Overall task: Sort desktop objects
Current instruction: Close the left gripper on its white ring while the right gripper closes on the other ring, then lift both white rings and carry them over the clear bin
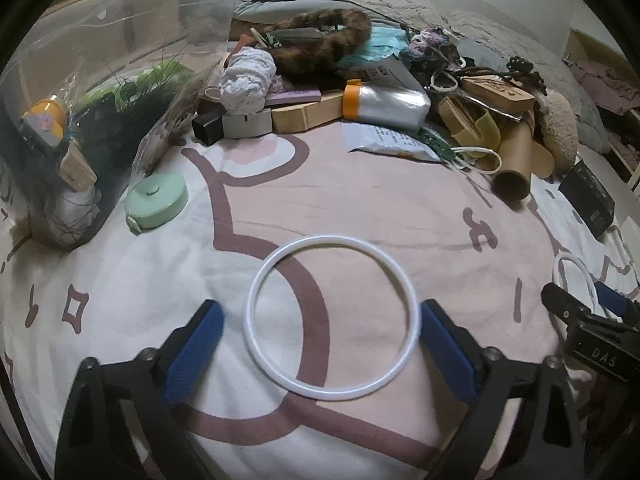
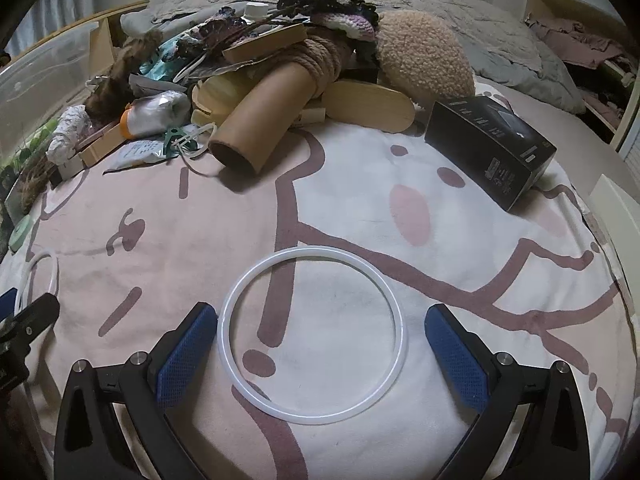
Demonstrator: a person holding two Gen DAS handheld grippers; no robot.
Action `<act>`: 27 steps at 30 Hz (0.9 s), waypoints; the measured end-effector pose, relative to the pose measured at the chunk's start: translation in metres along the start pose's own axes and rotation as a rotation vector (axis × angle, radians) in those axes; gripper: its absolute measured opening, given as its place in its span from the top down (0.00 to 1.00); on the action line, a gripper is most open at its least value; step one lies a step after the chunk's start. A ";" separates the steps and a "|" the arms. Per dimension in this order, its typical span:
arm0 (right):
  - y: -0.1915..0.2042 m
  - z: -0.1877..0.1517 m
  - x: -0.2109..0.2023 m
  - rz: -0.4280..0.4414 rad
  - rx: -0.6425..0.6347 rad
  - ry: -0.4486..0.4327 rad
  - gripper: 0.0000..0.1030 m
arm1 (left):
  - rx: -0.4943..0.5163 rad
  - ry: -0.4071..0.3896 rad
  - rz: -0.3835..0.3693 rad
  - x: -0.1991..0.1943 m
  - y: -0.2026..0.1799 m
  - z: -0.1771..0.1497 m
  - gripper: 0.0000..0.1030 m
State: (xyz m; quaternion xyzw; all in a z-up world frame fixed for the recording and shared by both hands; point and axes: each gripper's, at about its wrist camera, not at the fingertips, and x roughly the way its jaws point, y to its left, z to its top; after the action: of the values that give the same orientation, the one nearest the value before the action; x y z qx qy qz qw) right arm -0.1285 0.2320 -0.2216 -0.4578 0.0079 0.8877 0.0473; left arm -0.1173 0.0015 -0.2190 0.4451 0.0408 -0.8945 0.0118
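Note:
Two white rings lie flat on a pink-and-white printed bedsheet. One white ring rests between the blue pads of my left gripper, which is open; the ring's right edge sits at the right pad and a gap shows on the left. The other white ring lies between the pads of my right gripper, also open, with its left edge close to the left pad. Each gripper shows at the edge of the other's view: the right gripper and the left gripper.
A pile of clutter lies across the back: cardboard tube, wooden pieces, yarn, a silver pouch, a beige plush. A black box stands at the right. A green tape measure and a clear bin sit at the left.

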 end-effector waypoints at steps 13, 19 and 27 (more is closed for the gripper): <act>0.001 -0.001 0.002 -0.006 -0.002 0.007 0.00 | 0.061 -0.027 -0.007 -0.005 -0.012 -0.002 0.18; 0.002 -0.002 -0.004 0.013 -0.016 -0.008 0.18 | 0.061 -0.026 -0.007 -0.005 -0.012 -0.002 0.18; 0.010 -0.006 -0.013 0.001 -0.067 -0.036 0.18 | 0.062 -0.025 -0.008 -0.006 -0.011 -0.002 0.18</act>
State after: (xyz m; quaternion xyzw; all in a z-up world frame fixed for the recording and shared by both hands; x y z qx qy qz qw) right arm -0.1175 0.2203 -0.2148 -0.4429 -0.0225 0.8957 0.0318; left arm -0.1132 0.0130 -0.2149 0.4337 0.0148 -0.9009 -0.0051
